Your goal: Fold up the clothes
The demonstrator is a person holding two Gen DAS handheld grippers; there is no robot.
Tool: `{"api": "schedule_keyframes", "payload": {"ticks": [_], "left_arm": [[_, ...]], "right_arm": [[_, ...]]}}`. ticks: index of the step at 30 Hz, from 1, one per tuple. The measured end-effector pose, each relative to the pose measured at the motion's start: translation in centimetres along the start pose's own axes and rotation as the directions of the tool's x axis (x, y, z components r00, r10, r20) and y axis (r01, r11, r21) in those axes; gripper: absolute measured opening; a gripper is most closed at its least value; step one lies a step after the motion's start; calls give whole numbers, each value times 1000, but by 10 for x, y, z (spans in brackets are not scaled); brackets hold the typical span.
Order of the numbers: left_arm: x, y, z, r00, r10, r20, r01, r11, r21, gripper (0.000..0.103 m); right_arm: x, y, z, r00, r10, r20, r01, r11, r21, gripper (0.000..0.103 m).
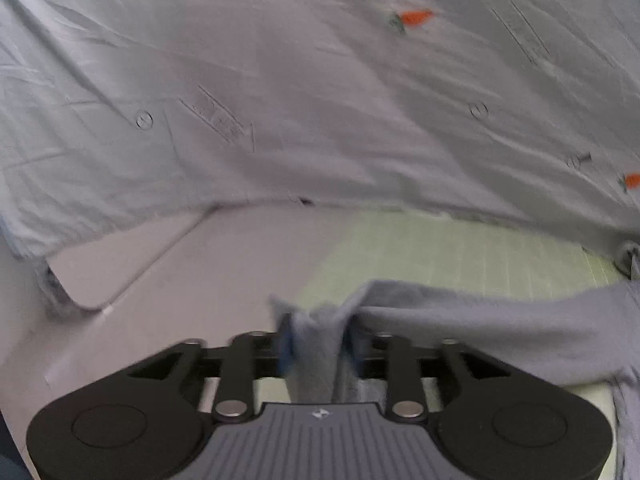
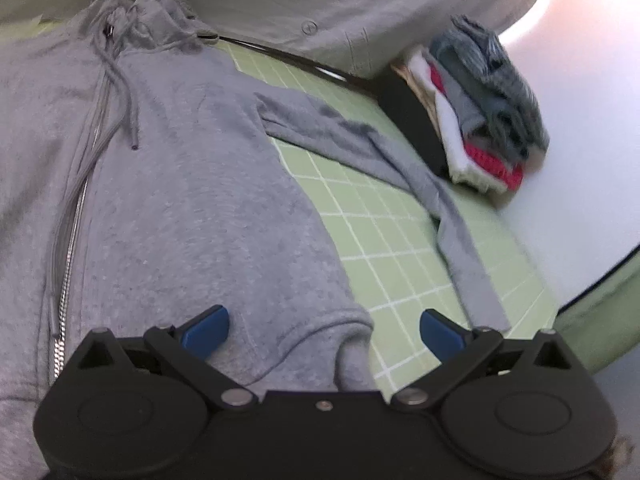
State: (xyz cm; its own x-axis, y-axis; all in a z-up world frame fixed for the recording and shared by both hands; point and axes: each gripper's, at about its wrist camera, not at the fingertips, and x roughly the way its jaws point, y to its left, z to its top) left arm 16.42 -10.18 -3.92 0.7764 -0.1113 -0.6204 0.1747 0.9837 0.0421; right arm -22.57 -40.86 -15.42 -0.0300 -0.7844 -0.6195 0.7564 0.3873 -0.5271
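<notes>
A heather-grey zip hoodie [image 2: 192,184] is seen on a light-green cutting mat [image 2: 400,248] gridded in white. Beside the mat, a folded stack [image 2: 480,120] is banded in white, red, grey and blue-grey. Behind the mat, a pale shirt [image 1: 280,80] is dotted with orange carrots [image 1: 416,17].

Both views were softly and evenly lit, with no hard shadows; the left wrist view was smeared with motion blur, so the pale sheet [image 1: 280,80] and the grey fabric [image 1: 480,320] lost their detail; the right wrist view was sharper on the grey hoodie [image 2: 192,200] and the green grid mat [image 2: 400,260], yet blurred toward the stack of folded clothes [image 2: 480,112]; the white surface [image 2: 580,80] glared, nearly blown out; fisheye curvature bent straight lines, and dark vignetting cut the corners.
</notes>
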Motion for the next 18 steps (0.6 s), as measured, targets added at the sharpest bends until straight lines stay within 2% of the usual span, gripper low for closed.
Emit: {"api": "schedule_keyframes", "payload": {"ticks": [1,3,5,9,12,18], "left_arm": [[2,3,-1,1000,11,0,-11,1000,-5,53],[6,10,-6,997,78,-28,-79,997,-25,53],[12,22,-13,990,115,-78,-122,989,-88,53],[24,56,-32,978,92,-186,-138,957,-256,53],[32,68,-48,957,138,-257,-201,949,-241,53],[41,81,-69,963,31,-269,-128,927,-353,54]], "right_arm": [[0,3,0,1000,-12,11,12,1000,-26,103],[-1,8,1,999,-33,31,36,997,-75,103],[-2,11,1,998,-45,44,50,994,-102,103],[-2,8,2,998,-39,42,42,995,-88,103],[0,6,2,999,-27,30,29,998,-55,103],[-2,10,2,999,-39,28,41,997,-69,103]]}}
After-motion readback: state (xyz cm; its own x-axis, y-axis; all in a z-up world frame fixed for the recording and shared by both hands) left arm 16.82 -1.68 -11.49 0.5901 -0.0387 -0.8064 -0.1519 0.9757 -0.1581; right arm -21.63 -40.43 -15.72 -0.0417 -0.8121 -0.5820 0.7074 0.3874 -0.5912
